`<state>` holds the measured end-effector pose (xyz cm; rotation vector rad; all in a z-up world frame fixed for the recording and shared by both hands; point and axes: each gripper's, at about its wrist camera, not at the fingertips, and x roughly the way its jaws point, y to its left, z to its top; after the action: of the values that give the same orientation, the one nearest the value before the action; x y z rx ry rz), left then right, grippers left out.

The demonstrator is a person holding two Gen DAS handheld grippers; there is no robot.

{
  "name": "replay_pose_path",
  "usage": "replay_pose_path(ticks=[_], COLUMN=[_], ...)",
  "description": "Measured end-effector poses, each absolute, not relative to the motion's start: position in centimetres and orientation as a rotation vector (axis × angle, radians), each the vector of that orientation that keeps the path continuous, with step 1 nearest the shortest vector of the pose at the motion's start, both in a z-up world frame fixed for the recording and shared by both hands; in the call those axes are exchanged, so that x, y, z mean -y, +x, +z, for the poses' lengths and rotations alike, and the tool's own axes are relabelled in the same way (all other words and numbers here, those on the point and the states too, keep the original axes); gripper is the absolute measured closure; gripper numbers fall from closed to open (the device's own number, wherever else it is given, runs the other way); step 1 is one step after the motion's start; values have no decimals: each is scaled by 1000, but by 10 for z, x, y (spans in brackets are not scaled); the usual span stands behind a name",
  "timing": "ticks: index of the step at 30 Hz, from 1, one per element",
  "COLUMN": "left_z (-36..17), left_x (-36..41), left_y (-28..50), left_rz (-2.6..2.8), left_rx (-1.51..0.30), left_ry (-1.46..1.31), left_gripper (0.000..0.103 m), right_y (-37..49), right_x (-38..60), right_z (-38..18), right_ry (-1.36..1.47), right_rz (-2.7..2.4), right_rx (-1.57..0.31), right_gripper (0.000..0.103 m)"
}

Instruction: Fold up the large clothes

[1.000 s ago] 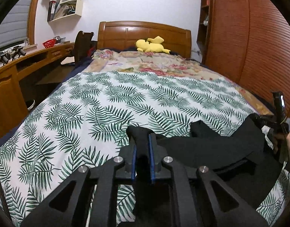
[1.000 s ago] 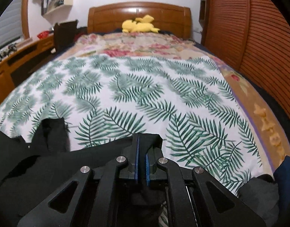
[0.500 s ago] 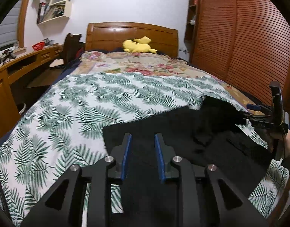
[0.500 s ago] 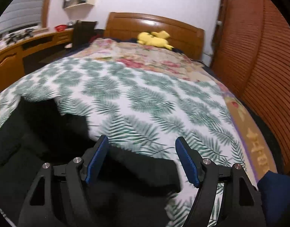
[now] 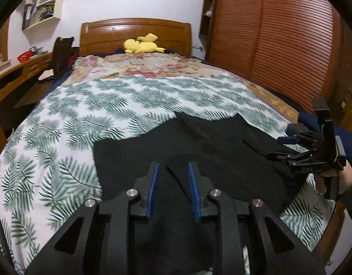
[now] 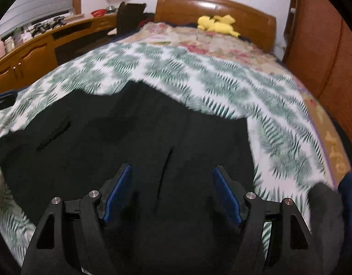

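Black garment (image 5: 199, 151) lies spread on the bed (image 5: 72, 123), near its foot edge.
Left gripper (image 5: 173, 176) hovers over it, jaws narrowly apart, empty; right gripper (image 6: 173, 183) jaws wide, empty.

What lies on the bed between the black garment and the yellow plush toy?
Only bedding: leaf-print cover, then floral quilt, between black garment and yellow plush toy. Both wrist views show it.

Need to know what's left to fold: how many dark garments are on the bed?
2 visible: the black garment spread flat on the leaf-print sheet, and a dark grey garment bunched at the bed's near right corner. More may lie out of frame.
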<state>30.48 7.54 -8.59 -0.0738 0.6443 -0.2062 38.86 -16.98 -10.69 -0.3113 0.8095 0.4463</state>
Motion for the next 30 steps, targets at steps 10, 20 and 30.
replay_pose_path(ticks=[10,20,30], left_z=[-102,-129,-149], left_x=[-35,-39,-55], left_y=[276,253,253], left_rz=[-279,-258,-253], left_rx=[-700,-764,-837], left_ry=[-44,-66,-104], left_gripper=[78,78,77], right_y=[353,328,307], right_x=[188,182,113], right_z=[-157,-120,-108], right_ry=[-321,-241,-234], right_rz=[462,436,603], right_rx=[-962,-803,-783], right_gripper=[33,34,34])
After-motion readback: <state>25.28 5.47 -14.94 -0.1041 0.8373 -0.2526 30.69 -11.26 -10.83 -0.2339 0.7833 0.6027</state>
